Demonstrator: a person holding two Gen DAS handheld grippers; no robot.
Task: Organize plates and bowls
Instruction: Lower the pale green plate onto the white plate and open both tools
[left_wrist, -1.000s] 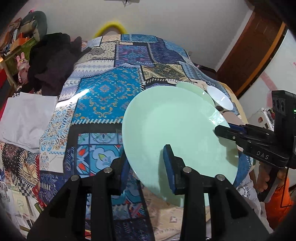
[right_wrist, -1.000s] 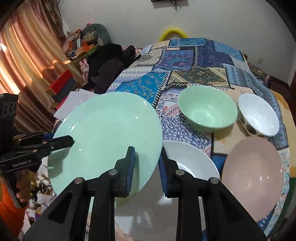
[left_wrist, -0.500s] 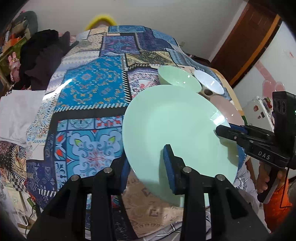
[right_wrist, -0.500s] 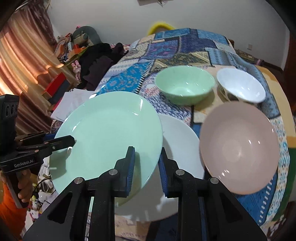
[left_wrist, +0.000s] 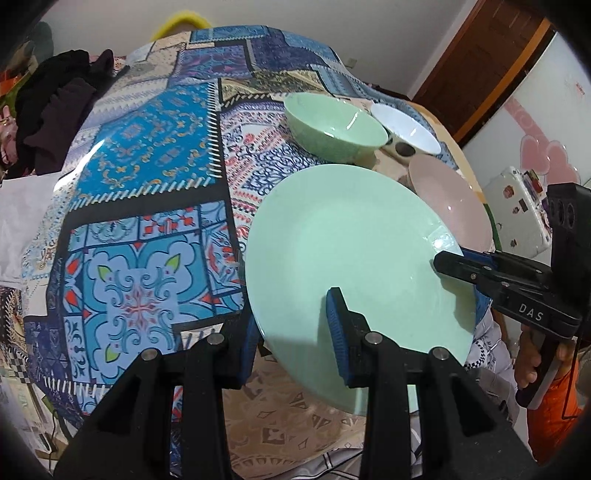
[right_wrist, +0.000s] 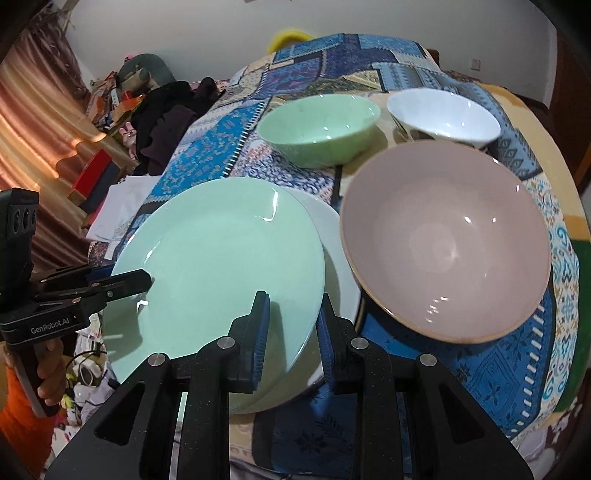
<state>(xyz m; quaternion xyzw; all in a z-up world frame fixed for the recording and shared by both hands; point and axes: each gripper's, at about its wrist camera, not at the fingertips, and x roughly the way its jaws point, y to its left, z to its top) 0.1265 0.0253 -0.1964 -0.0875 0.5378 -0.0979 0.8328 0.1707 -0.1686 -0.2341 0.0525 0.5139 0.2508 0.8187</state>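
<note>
Since the earlier frames, both grippers have carried the round pale-green ceramic plate (right_wrist: 221, 266) forward over the table, so that it now overlaps the white plate (right_wrist: 332, 251) and the bowls appear nearer in both views.

Left to right in the right wrist view:

1. The left gripper (right_wrist: 144, 282) clamps the plate's left rim, one finger above the rim and one below. A hand (right_wrist: 51, 365) holds its black handle.
2. The green plate is held between the two grippers, lying over the left part of the white plate. Whether the two plates touch cannot be determined.
3. The right gripper (right_wrist: 291, 325) grips the plate's near-right rim, with one blue-padded finger (right_wrist: 260, 325) on the top face and the other below the rim.
4. The white plate rests on the blue patterned patchwork tablecloth (right_wrist: 517, 376).
5. A large round pink bowl (right_wrist: 447, 240) stands just beside the white plate on its right.
6. Behind these stand a pale-green bowl (right_wrist: 319, 129) and, to its right, a white bowl (right_wrist: 443, 118) with dark spots on its outside.

In the left wrist view, the left gripper (left_wrist: 291, 325) straddles the plate's near rim. The right gripper (left_wrist: 445, 260) holds the opposite rim.
</note>
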